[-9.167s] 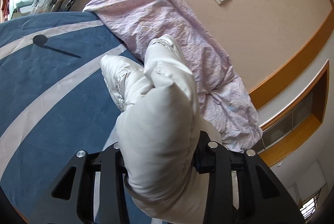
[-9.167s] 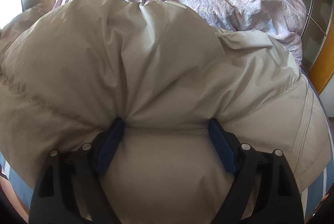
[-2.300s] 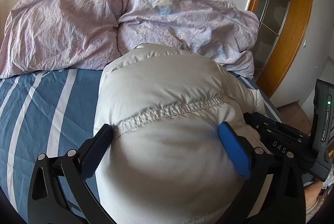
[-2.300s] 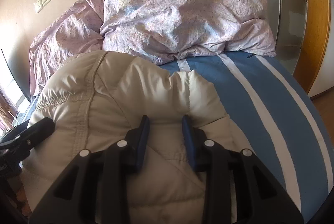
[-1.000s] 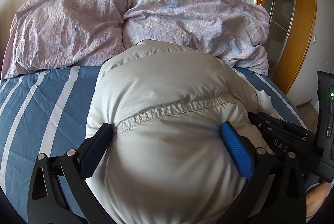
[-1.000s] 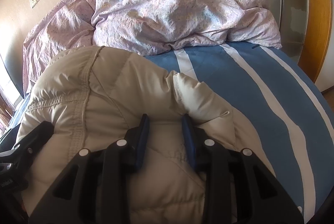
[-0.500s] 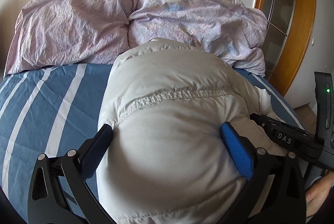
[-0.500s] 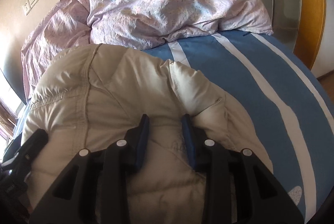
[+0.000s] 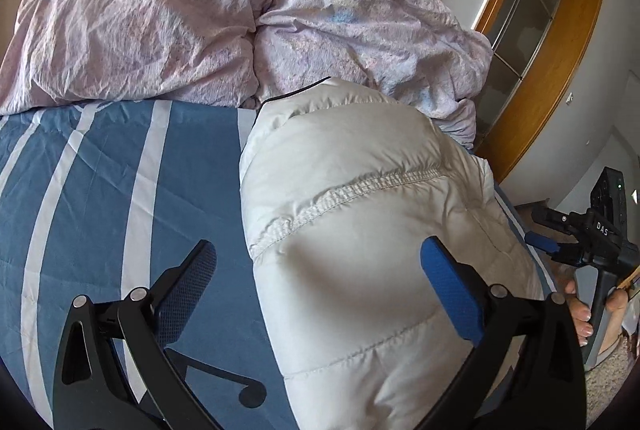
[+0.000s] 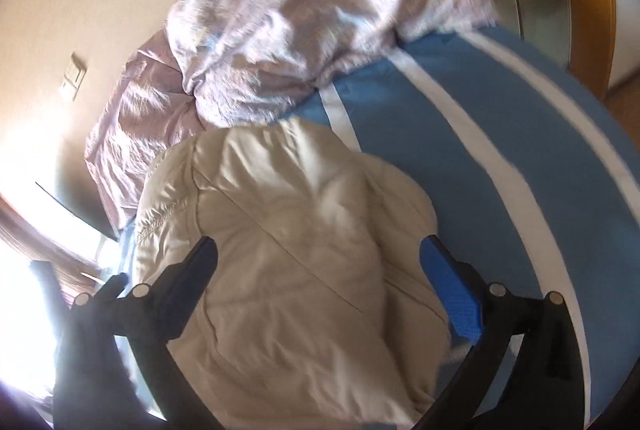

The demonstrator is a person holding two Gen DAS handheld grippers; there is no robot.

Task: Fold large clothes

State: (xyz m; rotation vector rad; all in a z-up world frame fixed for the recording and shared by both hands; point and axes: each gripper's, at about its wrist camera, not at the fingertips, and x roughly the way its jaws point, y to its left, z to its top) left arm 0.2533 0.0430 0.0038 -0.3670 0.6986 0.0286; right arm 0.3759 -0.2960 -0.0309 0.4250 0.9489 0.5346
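Observation:
A white puffy down jacket (image 9: 360,230) lies folded in a thick bundle on the blue striped bed (image 9: 100,189). My left gripper (image 9: 320,262) is open above the jacket's near left edge, its right finger over the jacket and its left finger over the sheet. My right gripper (image 10: 320,258) is open and empty above the jacket (image 10: 288,270). The right gripper also shows at the right edge of the left wrist view (image 9: 560,250), clear of the jacket.
A crumpled lilac duvet (image 9: 240,21) is piled along the far side of the bed, also in the right wrist view (image 10: 300,29). A wooden-framed glass door (image 9: 532,29) stands to the right. The bed (image 10: 480,149) stretches to the jacket's right.
My right gripper has opened, let go of the jacket and pulled back and up. My left gripper has shifted left, so its left finger is now off the jacket. The jacket rests on the bed.

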